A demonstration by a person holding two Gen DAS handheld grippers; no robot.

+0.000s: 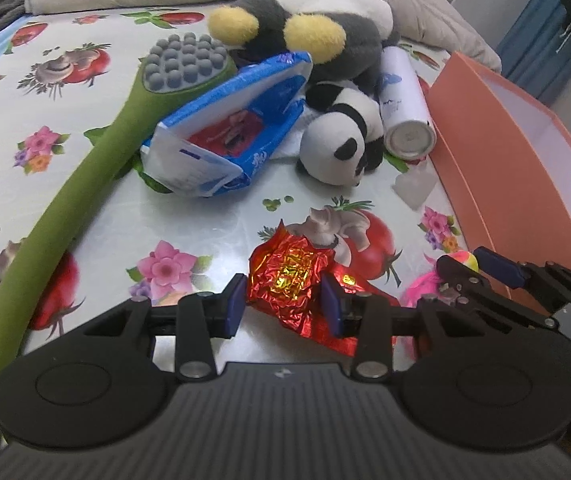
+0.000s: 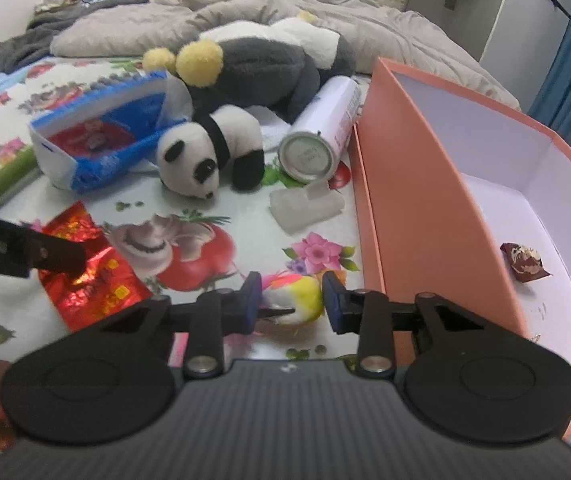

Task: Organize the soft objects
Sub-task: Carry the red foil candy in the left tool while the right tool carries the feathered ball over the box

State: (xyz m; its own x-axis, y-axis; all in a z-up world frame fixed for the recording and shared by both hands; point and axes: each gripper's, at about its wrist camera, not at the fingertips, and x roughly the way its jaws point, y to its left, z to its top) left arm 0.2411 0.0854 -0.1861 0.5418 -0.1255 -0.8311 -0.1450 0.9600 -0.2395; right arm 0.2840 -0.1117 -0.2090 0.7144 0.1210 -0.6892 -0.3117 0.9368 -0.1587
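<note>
- Left gripper (image 1: 283, 304) has crumpled red foil wrapper (image 1: 291, 276) between its blue pads; both pads sit against the foil's sides, so gripping it, low over the floral tablecloth (image 1: 125, 216).
- Right gripper (image 2: 292, 304) straddles a small pink-yellow-white ball (image 2: 299, 294); left pad looks to touch it, a gap shows at the right pad. Jaws partly apart, not clamped on the ball.
- Ball lies on the cloth just beside the orange box (image 2: 417, 184) outer wall, near its front corner.
- Orange box has a white inside; one dark brown wrapped sweet (image 2: 525, 260) lies on its floor.
- Small panda plush (image 1: 341, 144) lies mid-table, touching the white spray can (image 1: 403, 108), which lies on its side.
- Larger grey-white plush with yellow ears (image 1: 305, 32) is behind the panda.
- Blue tissue pack (image 1: 229, 132) is left of the panda, leaning on the green massage stick (image 1: 97, 160) with its grey knobbed head.
- Clear plastic piece (image 2: 305, 206) lies between the can and the ball.
</note>
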